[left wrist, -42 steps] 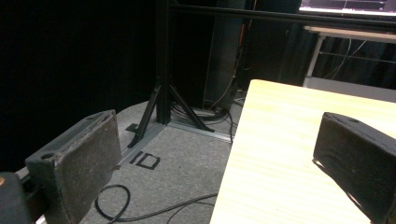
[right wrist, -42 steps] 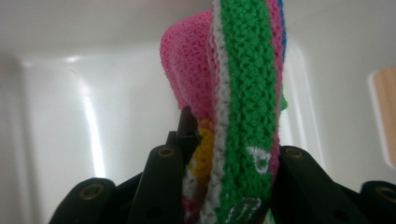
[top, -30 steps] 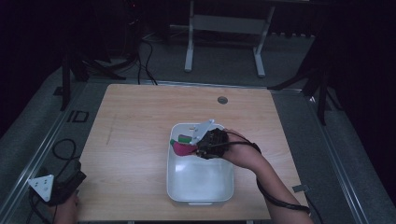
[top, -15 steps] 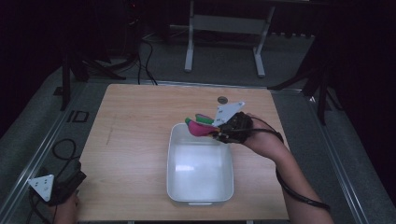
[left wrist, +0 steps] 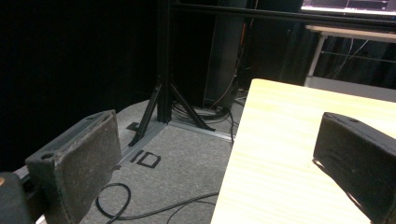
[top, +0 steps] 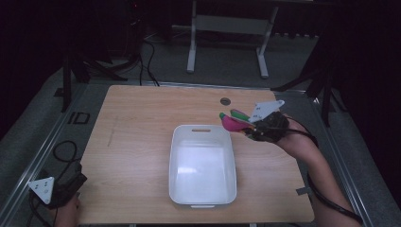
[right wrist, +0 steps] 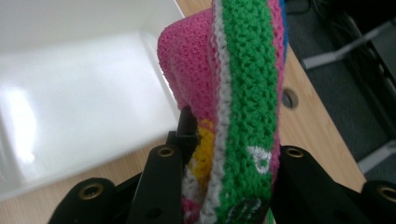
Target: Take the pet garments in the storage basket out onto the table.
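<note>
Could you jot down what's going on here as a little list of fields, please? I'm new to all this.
Setting: wooden table, dark room
Container: white bin, nothing visible inside
Held thing: pink and green knitted toy
Right gripper: shut on the toy, raised beside the bin's far right corner
Left gripper: open, holding nothing, at the table's near left corner
Tabletop detail: small round hole near the far edge

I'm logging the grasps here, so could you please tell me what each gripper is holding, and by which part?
The right gripper is shut on the knitted pink-and-green piece, pinching its lower end so the rest stands up between the fingers. The left gripper is open and holds nothing.
</note>
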`<state>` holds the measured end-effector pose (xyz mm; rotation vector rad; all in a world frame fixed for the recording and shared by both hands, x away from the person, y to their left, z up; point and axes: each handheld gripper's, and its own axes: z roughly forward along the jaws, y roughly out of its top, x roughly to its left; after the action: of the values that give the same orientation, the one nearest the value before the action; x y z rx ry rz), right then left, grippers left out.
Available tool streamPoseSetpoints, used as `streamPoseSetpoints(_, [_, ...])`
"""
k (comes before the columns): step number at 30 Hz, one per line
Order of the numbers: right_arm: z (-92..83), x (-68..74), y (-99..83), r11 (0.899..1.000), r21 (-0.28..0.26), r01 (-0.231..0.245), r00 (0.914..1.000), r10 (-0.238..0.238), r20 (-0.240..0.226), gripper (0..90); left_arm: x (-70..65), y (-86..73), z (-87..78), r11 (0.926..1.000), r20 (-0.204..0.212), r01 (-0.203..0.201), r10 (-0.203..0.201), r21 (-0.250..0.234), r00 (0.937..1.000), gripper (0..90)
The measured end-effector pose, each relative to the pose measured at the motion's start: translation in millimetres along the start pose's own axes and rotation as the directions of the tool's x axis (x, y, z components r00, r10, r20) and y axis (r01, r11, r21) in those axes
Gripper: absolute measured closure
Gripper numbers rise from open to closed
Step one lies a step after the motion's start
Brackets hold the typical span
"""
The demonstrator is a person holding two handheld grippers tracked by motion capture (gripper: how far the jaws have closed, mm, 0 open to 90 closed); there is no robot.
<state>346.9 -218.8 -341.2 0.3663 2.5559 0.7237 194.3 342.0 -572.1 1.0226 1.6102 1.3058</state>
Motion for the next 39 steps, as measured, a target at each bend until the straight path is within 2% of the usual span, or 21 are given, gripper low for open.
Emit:
streamPoseSetpoints(9, [-5.3, -12.7, -37.6, 0.997, 0.04, -0.064, 0.9977, 0.064, 0.023, 72.1, -0.8, 0.0, 0.3, 1.0, -0.009, -0.006, 0.006, 0.001, 0.9999, 1.2])
streamPoseSetpoints(15, [1.4, -16.3, -57.6, 0.994, 0.055, -0.093, 0.9954, 0.092, 0.029, 72.0, -1.1, 0.0, 0.2, 0.9999, -0.01, -0.011, 0.011, 0.0, 0.9999, 1.2])
streamPoseSetpoints(22, [29.1, -14.6, -81.0, 0.99, 0.095, -0.103, 0.9945, 0.101, 0.03, 71.7, -1.0, -0.1, 0.0, 0.9999, -0.007, -0.012, 0.012, -0.001, 0.9999, 1.2])
streamPoseSetpoints(28, [58.1, -13.5, -102.6, 0.982, 0.125, -0.139, 0.9903, 0.139, 0.01, 71.7, -1.0, -0.1, 0.0, 0.9999, -0.003, -0.015, 0.015, -0.001, 0.9999, 1.2])
streamPoseSetpoints(30, [70.9, -10.7, -110.1, 0.979, 0.149, -0.139, 0.9902, 0.139, 0.007, 71.7, -1.1, -0.1, 0.0, 0.9999, -0.003, -0.016, 0.016, -0.001, 0.9999, 1.2])
streamPoseSetpoints(32, [75.0, -9.8, -112.5, 0.978, 0.156, -0.14, 0.9901, 0.14, 0.006, 71.7, -1.1, -0.1, 0.0, 0.9999, -0.003, -0.016, 0.016, -0.001, 0.9999, 1.2])
streamPoseSetpoints(33, [88.1, -6.7, -120.0, 0.975, 0.169, -0.147, 0.9887, 0.15, -0.003, 71.6, -1.4, -0.2, -0.3, 0.9998, -0.002, -0.019, 0.019, -0.001, 0.9998, 1.2])
streamPoseSetpoints(39, [111.5, 1.9, -133.2, 0.968, 0.197, -0.158, 0.9848, 0.169, -0.042, 71.1, -1.6, -0.2, -0.3, 0.9998, -0.003, -0.02, 0.02, -0.001, 0.9998, 1.2])
